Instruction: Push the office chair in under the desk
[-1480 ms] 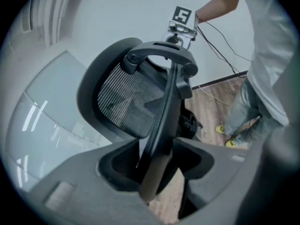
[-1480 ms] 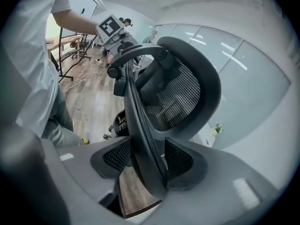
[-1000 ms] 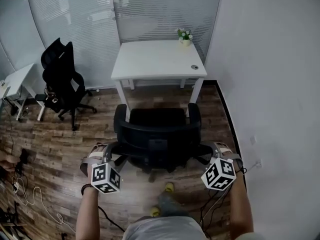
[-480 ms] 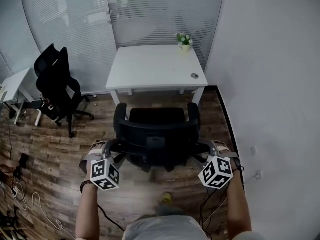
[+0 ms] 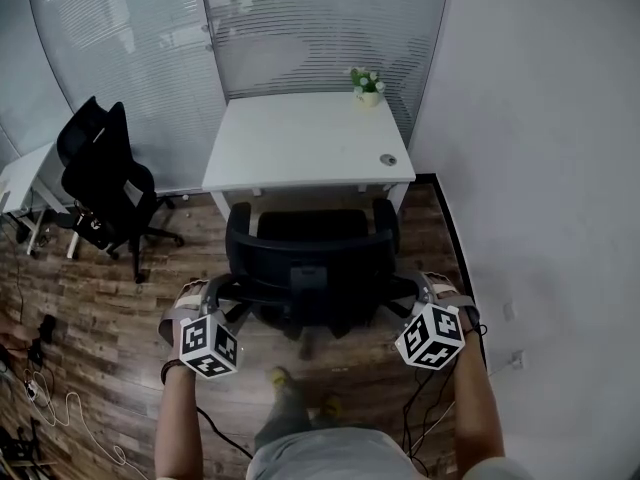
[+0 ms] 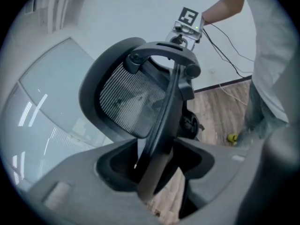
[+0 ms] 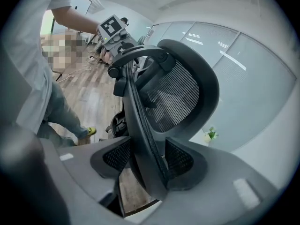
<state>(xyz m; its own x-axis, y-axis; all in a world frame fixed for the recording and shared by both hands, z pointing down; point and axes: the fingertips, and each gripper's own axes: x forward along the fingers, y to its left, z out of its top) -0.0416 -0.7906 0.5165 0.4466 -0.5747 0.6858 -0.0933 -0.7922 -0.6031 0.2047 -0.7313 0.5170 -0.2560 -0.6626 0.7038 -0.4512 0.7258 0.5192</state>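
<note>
**Chair held by both sides of its backrest, facing the table**

Black throughout, the office chair [image 5: 310, 258] has a padded seat, two curved armrests and a mesh backrest set in a thick rounded frame, with a curved bar arching over the rear of the backrest. It stands on the wood floor [image 5: 90, 298], squarely in front of the white table [image 5: 290, 143]. Its seat points toward the table, and the seat's front edge lies near the table's front edge, between the two front legs.

The left gripper [image 5: 213, 294] is at the backrest's left side. In the left gripper view its jaws are closed on the edge of the backrest frame, which runs up between them. The right gripper [image 5: 421, 290] is at the backrest's right side, and its own view shows its jaws clamped on the frame edge in the same way.

On the table's far right corner stands a small potted plant [image 5: 367, 80]. A second black chair [image 5: 100, 183] stands well apart at the left, by the glass partition.
</note>
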